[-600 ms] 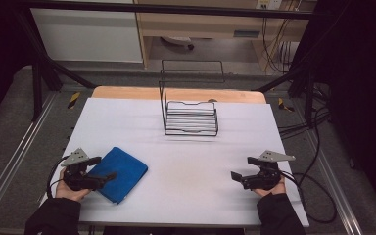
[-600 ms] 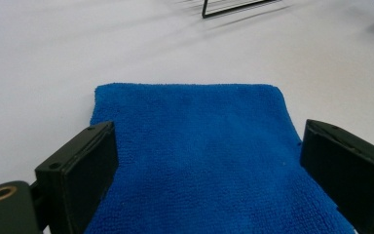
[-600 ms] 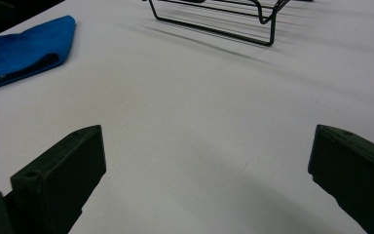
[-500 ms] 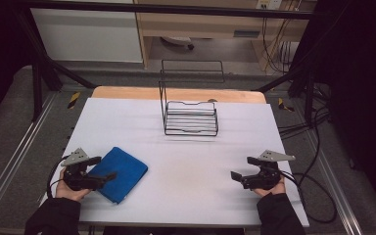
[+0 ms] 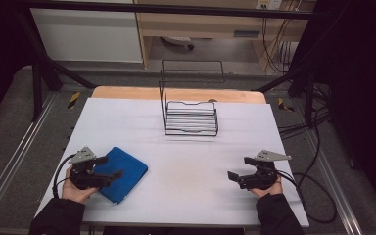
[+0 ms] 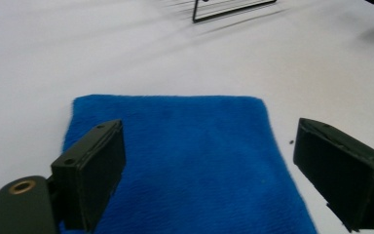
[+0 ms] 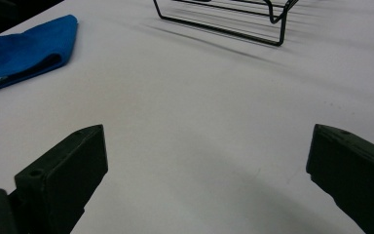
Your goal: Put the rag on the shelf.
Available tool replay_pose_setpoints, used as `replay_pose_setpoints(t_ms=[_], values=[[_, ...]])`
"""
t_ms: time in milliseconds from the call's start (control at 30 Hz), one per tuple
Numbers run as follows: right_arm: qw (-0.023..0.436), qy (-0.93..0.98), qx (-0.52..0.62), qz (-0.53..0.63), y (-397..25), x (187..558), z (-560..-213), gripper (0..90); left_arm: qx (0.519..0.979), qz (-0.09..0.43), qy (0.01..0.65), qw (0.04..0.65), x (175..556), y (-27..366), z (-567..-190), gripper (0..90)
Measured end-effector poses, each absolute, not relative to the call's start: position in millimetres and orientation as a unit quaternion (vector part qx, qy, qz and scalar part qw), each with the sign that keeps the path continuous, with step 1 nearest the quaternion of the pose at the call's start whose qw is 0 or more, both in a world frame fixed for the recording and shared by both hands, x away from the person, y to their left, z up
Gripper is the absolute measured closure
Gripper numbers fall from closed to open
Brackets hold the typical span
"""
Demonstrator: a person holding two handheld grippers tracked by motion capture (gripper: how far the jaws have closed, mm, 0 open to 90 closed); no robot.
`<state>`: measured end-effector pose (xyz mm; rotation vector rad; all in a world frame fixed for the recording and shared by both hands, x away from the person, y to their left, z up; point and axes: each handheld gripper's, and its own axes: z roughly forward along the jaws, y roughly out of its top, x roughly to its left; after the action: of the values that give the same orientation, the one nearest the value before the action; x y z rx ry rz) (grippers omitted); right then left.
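Observation:
A folded blue cloth (image 5: 122, 173) lies flat at the front left of the white table (image 5: 186, 161). My left gripper (image 5: 108, 167) hangs open over the cloth's near end, its jaws spread wide above the blue cloth (image 6: 185, 161) with nothing between them. At the front right, my right gripper (image 5: 241, 168) is open over bare table, pointing left. In the right gripper view the cloth (image 7: 27, 51) sits far off at the upper left, its folded layers visible at the edge.
A black wire rack (image 5: 191, 115) with a tall back frame stands at the middle back of the table; its base shows as wire rack (image 7: 229, 19) ahead of the right gripper. Cables (image 5: 313, 176) trail off the table's right side.

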<state>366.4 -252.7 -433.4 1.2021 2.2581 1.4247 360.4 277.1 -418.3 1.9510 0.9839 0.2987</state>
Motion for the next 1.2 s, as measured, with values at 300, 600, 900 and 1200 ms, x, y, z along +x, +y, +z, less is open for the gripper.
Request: replay_pose_setpoints(t_ms=[300,600,900,1200], values=[[0.109,0.773,0.404,0.477,-249.7,367.1,-433.7,2.0,0.803,0.106,0.403,0.427,366.1,239.0,-420.1,28.2],[0.108,0.774,0.406,0.474,-248.7,367.2,-434.5,2.4,0.822,0.102,0.406,0.386,374.9,198.4,-436.8,50.6],[0.110,0.774,0.405,0.474,-248.5,367.5,-434.8,2.7,0.824,0.126,0.415,0.366,381.7,193.1,-445.7,66.9],[0.111,0.776,0.403,0.473,-247.8,367.5,-434.4,2.7,0.821,0.141,0.417,0.364,382.2,193.8,-449.1,79.3]])
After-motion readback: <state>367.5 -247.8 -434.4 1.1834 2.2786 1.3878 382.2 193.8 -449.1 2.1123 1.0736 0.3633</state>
